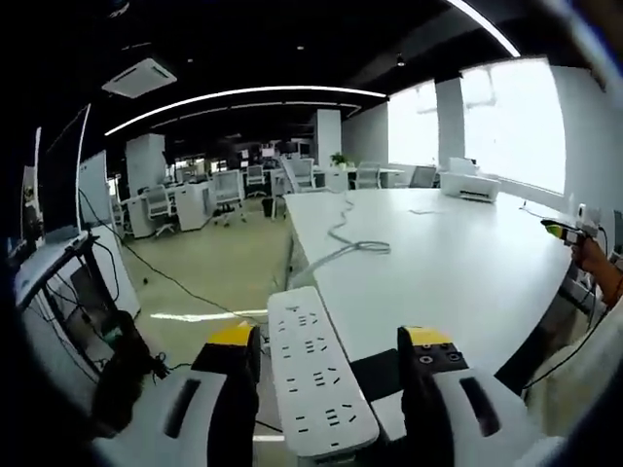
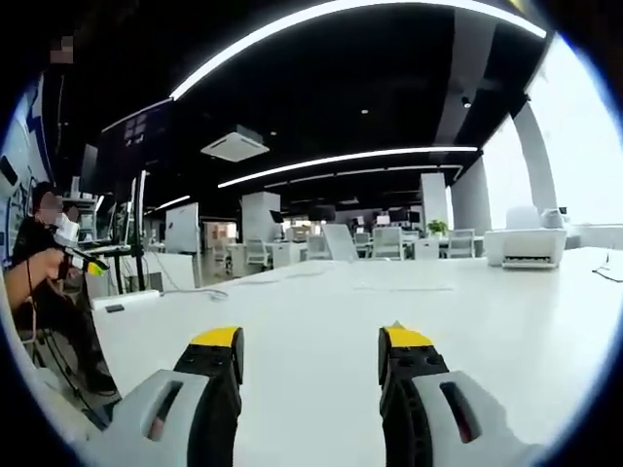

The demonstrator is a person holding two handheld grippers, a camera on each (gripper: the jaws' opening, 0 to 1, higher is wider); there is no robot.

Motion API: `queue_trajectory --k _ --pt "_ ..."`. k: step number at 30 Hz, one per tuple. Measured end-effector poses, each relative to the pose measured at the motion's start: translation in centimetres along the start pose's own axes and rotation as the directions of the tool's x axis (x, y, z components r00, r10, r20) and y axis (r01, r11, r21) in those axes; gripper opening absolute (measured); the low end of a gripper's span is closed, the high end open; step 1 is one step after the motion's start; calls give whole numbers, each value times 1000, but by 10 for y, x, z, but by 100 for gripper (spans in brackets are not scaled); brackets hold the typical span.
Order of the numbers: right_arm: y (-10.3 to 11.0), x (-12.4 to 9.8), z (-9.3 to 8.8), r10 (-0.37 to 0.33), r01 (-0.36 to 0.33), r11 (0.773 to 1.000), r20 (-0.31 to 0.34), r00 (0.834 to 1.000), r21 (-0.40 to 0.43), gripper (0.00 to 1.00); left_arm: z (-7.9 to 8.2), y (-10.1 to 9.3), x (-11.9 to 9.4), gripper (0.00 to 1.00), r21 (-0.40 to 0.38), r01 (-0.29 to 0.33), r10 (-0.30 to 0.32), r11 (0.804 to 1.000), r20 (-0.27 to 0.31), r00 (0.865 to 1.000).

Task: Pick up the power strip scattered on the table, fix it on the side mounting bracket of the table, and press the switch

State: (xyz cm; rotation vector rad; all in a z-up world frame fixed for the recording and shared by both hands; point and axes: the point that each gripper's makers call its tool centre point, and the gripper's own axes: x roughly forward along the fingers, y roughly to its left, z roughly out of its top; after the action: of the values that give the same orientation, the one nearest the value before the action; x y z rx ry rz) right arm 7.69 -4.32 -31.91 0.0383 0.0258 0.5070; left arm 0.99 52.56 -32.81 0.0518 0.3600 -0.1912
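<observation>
Left gripper view: looking along one long white plastic power strip point(image 1: 319, 375), lying between the spread jaws of the left gripper point(image 1: 331, 355), long axis running straight ahead over the near edge of the big white table point(image 1: 467, 263). Not clearly pinching it, probably just framing it. One grey cable point(image 1: 350, 243) trailing further out.

Right gripper view: right gripper point(image 2: 310, 352) hovering over bare table, jaws spread, holding nothing. Left one sitting far closer.

Power strip point(image 1: 319, 375) lies between the left gripper point(image 1: 331, 355) jaws, at the table point(image 1: 467, 263) near edge. Its cable point(image 1: 350, 238) runs away across the tabletop behind it. Printer point(image 1: 469, 183) sits on the far right. Office chairs point(image 1: 229, 190) stand beyond, far left.
</observation>
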Motion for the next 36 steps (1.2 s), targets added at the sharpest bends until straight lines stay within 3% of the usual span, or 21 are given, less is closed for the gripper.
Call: queue_trajectory --k 11,15,23,33,36 --pt "1 3 -1 -1 1 1000 -2 1000 10 51 -17 9 -2 57 1 39 -39 999 -81 996" --pt "3 4 -1 3 -3 1000 3 1000 22 51 -17 12 -5 57 2 34 -34 999 -85 996" --pt "4 7 -2 7 -7 1000 -1 1000 19 51 -24 9 -7 55 31 82 -78 996 -129 989" --pt "3 7 -4 3 -3 1000 -6 1000 20 50 -35 5 -5 54 60 145 -131 988 -196 972" --pt "3 6 -4 2 -2 1000 -5 1000 21 50 -40 1 -5 54 68 178 -159 982 -227 961"
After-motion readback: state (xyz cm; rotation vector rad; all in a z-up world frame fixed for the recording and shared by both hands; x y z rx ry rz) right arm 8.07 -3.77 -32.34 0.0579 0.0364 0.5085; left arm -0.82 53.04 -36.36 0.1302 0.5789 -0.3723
